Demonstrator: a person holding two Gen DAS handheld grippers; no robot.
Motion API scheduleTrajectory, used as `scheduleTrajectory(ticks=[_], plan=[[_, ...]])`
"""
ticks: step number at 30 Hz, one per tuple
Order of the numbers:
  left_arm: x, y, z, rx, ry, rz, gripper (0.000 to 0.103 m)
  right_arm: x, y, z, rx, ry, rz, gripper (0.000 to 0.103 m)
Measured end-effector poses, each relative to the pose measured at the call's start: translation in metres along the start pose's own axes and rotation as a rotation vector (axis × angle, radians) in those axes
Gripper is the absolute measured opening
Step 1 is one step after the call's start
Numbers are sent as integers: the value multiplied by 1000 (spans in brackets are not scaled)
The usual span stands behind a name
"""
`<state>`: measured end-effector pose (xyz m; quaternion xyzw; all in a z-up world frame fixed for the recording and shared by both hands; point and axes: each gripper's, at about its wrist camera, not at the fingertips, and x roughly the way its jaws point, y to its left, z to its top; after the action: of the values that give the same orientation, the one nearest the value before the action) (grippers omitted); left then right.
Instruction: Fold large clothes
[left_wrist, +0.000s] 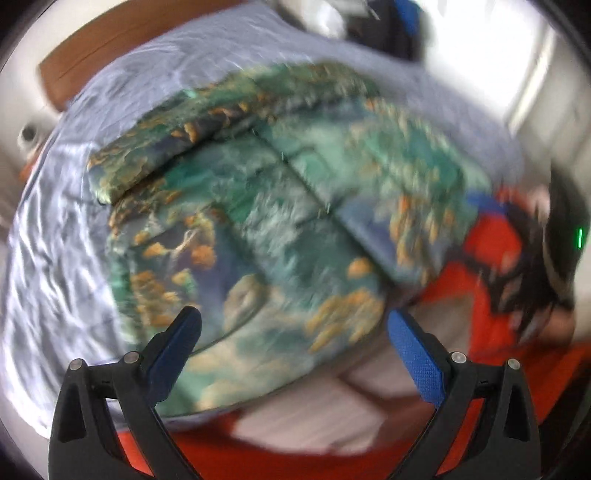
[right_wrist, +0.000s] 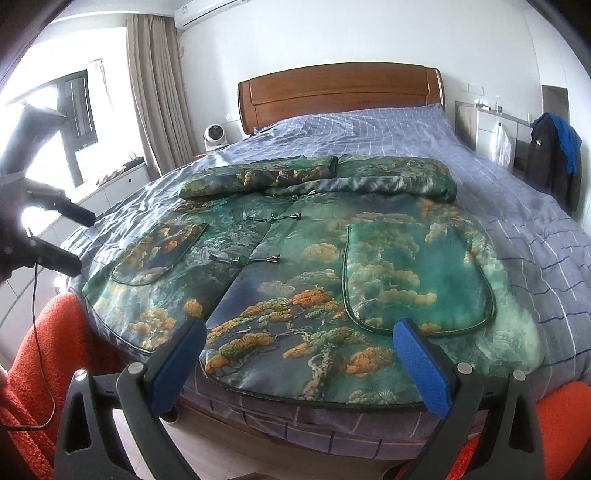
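printed green jacket spread face-up across checked bedsheet, hem at foot of bed, front closed w/ frog fasteners. both sleeves already laid across top near collar; body not yet folded, so roughly early-mid stage by the look. right gripper poised over hem, jaws apart, empty. left gripper off bed's left edge, jaws apart, empty; its view motion-blurred. wooden headboard beyond.
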<state>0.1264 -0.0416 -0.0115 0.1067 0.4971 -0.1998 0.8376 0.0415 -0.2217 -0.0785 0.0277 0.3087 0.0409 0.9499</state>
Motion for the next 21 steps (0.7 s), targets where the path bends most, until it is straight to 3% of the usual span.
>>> scheduleTrajectory(ticks=[3, 7, 12, 21], plan=[[1, 4, 7, -151, -98, -51, 101, -2, 4, 0, -20, -4, -16, 100], [-4, 11, 10, -248, -158, -91, 101, -3, 10, 1, -45, -12, -33, 100], [-12, 22, 6, -267, -189, -15, 101, -1, 17, -1, -76, -6, -26, 100], [-3, 40, -10, -376, -189, 44, 101, 2, 21, -2, -87, 0, -17, 100]])
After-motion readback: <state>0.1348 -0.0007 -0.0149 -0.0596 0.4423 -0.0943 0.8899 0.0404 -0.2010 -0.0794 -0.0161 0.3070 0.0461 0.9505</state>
